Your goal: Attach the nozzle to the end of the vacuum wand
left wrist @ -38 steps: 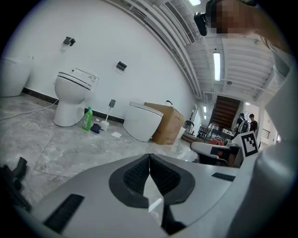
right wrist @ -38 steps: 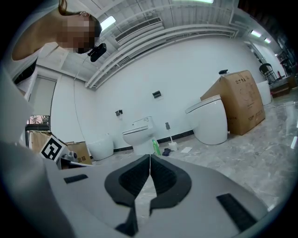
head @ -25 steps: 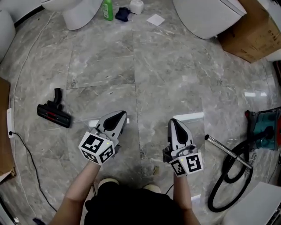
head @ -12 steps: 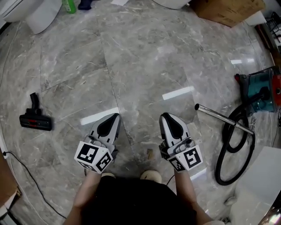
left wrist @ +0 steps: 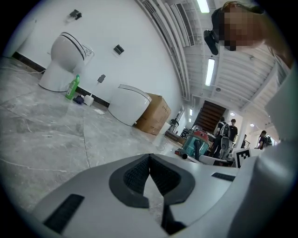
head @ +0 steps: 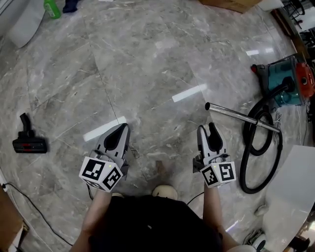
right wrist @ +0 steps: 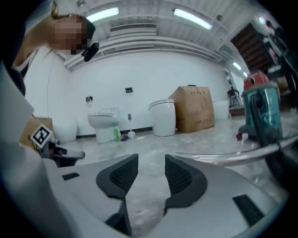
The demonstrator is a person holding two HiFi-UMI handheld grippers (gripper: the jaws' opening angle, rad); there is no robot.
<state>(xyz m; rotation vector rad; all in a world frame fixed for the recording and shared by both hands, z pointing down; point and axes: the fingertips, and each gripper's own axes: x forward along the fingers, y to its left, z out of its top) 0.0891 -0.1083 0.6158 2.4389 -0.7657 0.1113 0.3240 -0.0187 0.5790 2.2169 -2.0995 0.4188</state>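
Note:
The black floor nozzle (head: 28, 140) lies on the marble floor at the far left, well away from both grippers. The metal vacuum wand (head: 241, 116) lies at the right, its open end toward the middle, joined to a black hose (head: 261, 162) and the teal vacuum (head: 283, 83). My right gripper (head: 210, 129) points at the floor just short of the wand's end; its jaws have just been opening and nothing is between them. The wand (right wrist: 233, 155) crosses the right gripper view close ahead. My left gripper (head: 121, 131) is shut and empty.
A green bottle (head: 50, 8) and a toilet base stand at the back left. A cardboard box (right wrist: 193, 109) and toilets (right wrist: 104, 123) line the far wall. A thin cable (head: 29, 206) runs along the left. A white panel (head: 295, 197) lies at the right front.
The right gripper's jaws have opened. Both grippers have shifted toward the wand, which now lies just ahead of the right gripper; the nozzle has slid farther left in view.

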